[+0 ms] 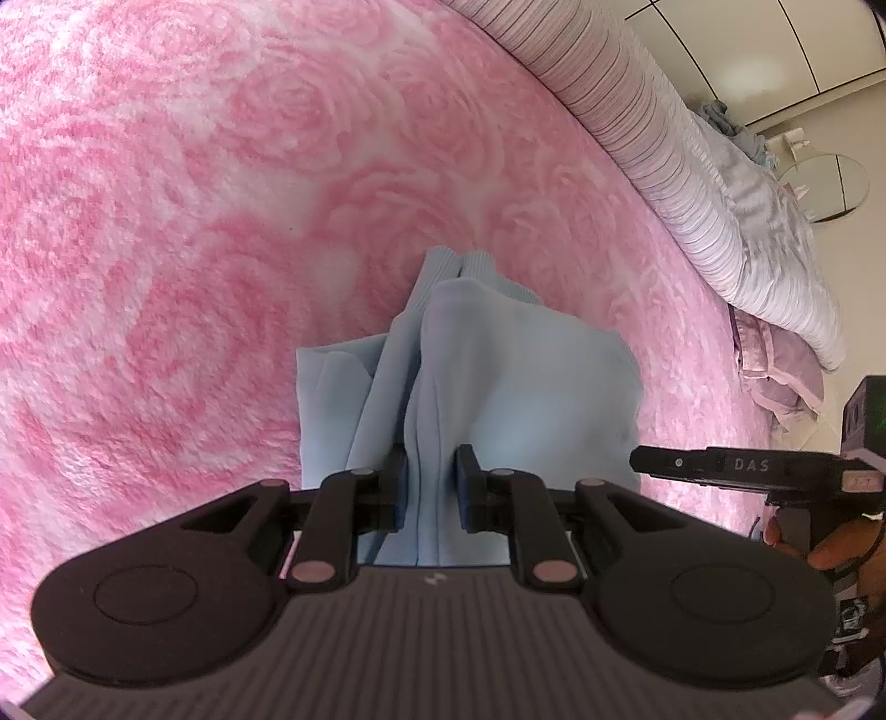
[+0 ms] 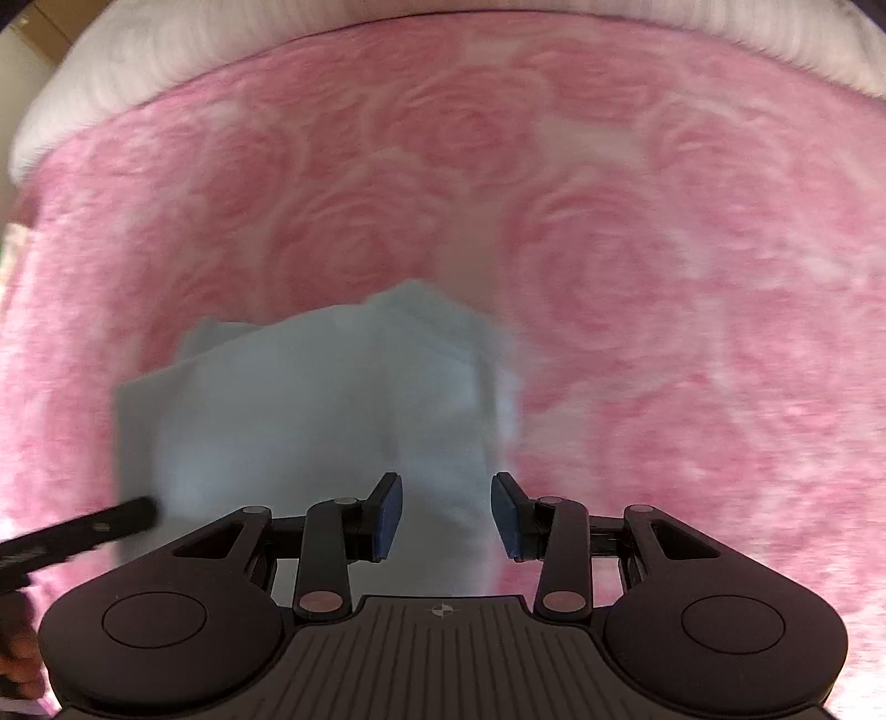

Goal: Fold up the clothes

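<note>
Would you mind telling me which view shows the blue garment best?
The left wrist view: the blue garment is sharp there, its folds and ribbed edge distinct. The right wrist view shows it blurred, as a pale folded shape.

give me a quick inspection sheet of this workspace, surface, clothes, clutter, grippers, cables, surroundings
surface: pink rose-patterned blanket spread over a bed, soft and fuzzy
job's things: one light blue garment, bunched, a ribbed cuff at its far end
clutter: nothing seen on the blanket near the garment
grippers: left gripper has a ridge of the garment between its pads, jaws slightly apart; right gripper open above the garment's edge, gripping nothing, its view blurred
cables: nothing seen
surroundings: striped bedding along the blanket's edge, a crumpled grey cover, a round mirror, pale cabinet doors
</note>
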A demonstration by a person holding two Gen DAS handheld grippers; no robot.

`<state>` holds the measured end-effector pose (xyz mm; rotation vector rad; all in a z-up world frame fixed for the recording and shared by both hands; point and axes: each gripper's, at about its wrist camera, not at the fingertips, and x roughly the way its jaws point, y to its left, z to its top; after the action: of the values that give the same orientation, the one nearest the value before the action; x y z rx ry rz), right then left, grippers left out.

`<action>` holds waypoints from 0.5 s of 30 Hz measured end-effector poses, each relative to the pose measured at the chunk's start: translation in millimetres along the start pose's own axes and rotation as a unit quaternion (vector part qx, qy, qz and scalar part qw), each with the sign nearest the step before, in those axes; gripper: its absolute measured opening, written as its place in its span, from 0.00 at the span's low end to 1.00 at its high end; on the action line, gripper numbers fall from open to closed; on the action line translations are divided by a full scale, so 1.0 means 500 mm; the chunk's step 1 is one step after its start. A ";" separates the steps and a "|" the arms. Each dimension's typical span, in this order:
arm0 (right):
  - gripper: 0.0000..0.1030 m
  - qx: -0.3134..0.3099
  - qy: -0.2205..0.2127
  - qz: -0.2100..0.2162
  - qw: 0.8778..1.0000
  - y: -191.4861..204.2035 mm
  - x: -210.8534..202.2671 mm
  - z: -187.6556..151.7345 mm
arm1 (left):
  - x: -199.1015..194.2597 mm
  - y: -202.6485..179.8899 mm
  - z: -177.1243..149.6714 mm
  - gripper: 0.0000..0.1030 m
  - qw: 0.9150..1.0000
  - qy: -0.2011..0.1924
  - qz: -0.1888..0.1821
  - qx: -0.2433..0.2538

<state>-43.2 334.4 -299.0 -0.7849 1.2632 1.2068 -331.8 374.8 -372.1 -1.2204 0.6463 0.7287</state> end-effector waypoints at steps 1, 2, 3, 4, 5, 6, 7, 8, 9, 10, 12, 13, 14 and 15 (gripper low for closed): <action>0.38 0.001 -0.003 -0.010 1.000 -0.005 -0.002 -0.001 | 0.000 0.001 0.000 0.13 1.000 0.000 0.000 0.000; 0.38 0.004 0.001 -0.013 1.000 -0.006 0.005 -0.002 | 0.000 0.001 -0.001 0.13 1.000 -0.001 0.000 0.000; 0.38 0.008 0.005 -0.012 1.000 -0.010 0.011 -0.005 | 0.000 0.001 -0.002 0.13 1.000 -0.001 0.001 0.000; 0.39 0.007 0.008 -0.011 1.000 -0.011 0.019 -0.008 | 0.000 0.001 -0.002 0.13 1.000 -0.001 0.001 0.000; 0.39 0.005 0.009 -0.011 1.000 -0.010 0.025 -0.012 | -0.001 0.000 -0.003 0.13 1.000 -0.002 0.001 0.000; 0.38 0.002 0.010 -0.011 1.000 -0.008 0.031 -0.016 | -0.002 -0.001 -0.003 0.13 1.000 -0.002 0.002 0.000; 0.38 0.000 0.010 -0.009 1.000 -0.005 0.034 -0.018 | -0.004 -0.002 -0.004 0.12 1.000 -0.003 0.001 0.001; 0.39 -0.003 0.010 -0.007 1.000 -0.002 0.037 -0.020 | -0.006 -0.003 -0.005 0.11 1.000 -0.005 0.001 0.002; 0.39 -0.005 0.009 -0.010 1.000 0.002 0.037 -0.021 | -0.009 -0.003 -0.005 0.09 1.000 -0.007 -0.001 0.003; 0.39 -0.007 0.008 -0.014 1.000 0.006 0.038 -0.022 | -0.015 -0.004 -0.006 0.07 1.000 -0.011 -0.005 0.002; 0.39 -0.011 0.008 -0.015 1.000 0.010 0.036 -0.024 | -0.030 -0.004 -0.008 0.06 1.000 -0.021 -0.019 -0.006; 0.39 -0.012 0.008 -0.014 1.000 0.010 0.036 -0.024 | -0.039 -0.003 -0.010 0.06 0.999 -0.025 -0.025 -0.011; 0.39 -0.015 0.008 -0.013 1.000 0.012 0.034 -0.024 | -0.048 -0.006 -0.013 0.06 0.999 -0.029 -0.024 -0.008; 0.39 -0.018 0.007 -0.011 1.000 0.015 0.031 -0.025 | -0.057 -0.010 -0.017 0.06 0.999 -0.033 -0.022 -0.002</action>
<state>-55.4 328.0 -315.3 -0.8334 1.2446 1.2097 -346.1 361.6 -348.9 -1.2064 0.5627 0.7311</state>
